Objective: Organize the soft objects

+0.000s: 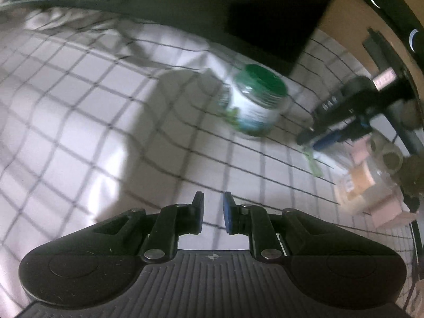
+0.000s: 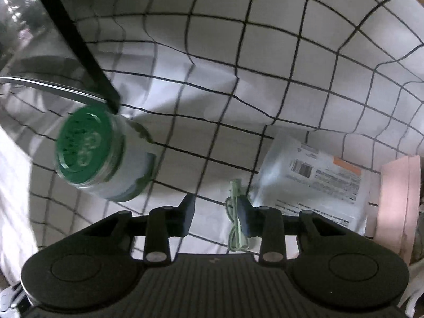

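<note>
A white jar with a green lid (image 1: 255, 100) lies tilted on a white bedsheet with a black grid (image 1: 92, 106). It also shows in the right wrist view (image 2: 100, 156), to the left of my right gripper. My left gripper (image 1: 213, 212) is open and empty above the sheet, short of the jar. My right gripper (image 2: 216, 209) is open over the sheet, with a coiled pale green cable (image 2: 234, 220) by its right finger. The right gripper shows in the left wrist view (image 1: 307, 137) to the right of the jar.
A clear plastic mailer bag with a printed label (image 2: 315, 182) lies right of the green cable. A pink box (image 2: 397, 206) stands at the far right. Packages and tape rolls (image 1: 376, 175) sit at the bed's right edge. A dark panel (image 1: 270, 18) stands behind the jar.
</note>
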Tool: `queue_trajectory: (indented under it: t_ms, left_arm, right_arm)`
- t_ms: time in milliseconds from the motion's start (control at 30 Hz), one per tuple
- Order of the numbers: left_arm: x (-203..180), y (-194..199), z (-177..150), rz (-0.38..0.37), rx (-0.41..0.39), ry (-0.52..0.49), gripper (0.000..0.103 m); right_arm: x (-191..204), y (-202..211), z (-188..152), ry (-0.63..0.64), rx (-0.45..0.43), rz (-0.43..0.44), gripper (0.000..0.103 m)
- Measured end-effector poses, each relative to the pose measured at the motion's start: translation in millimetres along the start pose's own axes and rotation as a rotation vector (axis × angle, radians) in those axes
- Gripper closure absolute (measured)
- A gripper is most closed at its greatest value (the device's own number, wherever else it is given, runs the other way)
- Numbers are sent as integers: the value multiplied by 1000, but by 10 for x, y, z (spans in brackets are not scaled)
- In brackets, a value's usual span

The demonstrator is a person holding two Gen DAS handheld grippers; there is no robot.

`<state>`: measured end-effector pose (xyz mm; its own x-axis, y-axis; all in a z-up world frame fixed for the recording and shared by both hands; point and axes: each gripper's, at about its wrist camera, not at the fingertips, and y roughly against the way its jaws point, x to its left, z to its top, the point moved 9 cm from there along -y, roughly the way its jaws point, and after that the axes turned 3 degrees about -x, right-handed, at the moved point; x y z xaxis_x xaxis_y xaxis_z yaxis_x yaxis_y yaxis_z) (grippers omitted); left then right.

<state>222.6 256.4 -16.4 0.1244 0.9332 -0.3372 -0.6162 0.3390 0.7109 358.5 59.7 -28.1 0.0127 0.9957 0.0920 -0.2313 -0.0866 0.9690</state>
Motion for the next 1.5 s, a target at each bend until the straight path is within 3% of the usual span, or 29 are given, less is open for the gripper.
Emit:
queue_trajectory:
  t_ms: [133,267,333,400,533,700,900,1000,1067,1233,1367,1500]
  left_arm:
    - [156,18,7,1,5,14,86]
    - [139,9,35,-19,8,-9,86]
    - [95,-5,35,-31,12,-29,86]
    - [41,-35,31,-38,19,-48,86]
    - [-113,-72,42,-47,30,-89,86]
    - [-405,-168,109,-49,26,-140,86]
    - [-1040,-448,162,-79,45,-178,86]
    - [-1342,-641,219,-51,11,-271,86]
    - [-1481,-798,218,-29,25,-317,86]
    - [-1619,-1192,251,29,69,-347,85]
    - [-1612,-1290,251,61,90,-388,83]
    - [-1621,-1370,302,84,103,-397,83]
  right_arm:
    - [14,-58,-106,-32,21,-18,68]
    - [15,-73,-200,-13,-19,-89,68]
    - [12,-78,-257,-34,-25,-77,66]
    - [50,-43,-313,-64,-25,-14,65]
    - [153,169,-417,-109,-8,191,65]
    - [55,862,-226,-21,-148,201,64]
    - [-305,1707,155,148,-433,114,38]
    - [-502,1883,266,241,-556,76,29]
    - [-700,1877,221,220,-609,45,27]
    - [-1125,1673,154,134,-496,126,27]
    - [-1455,1695,168,113,-512,113,27]
    - [-1506,1676,178,114,-553,121,27]
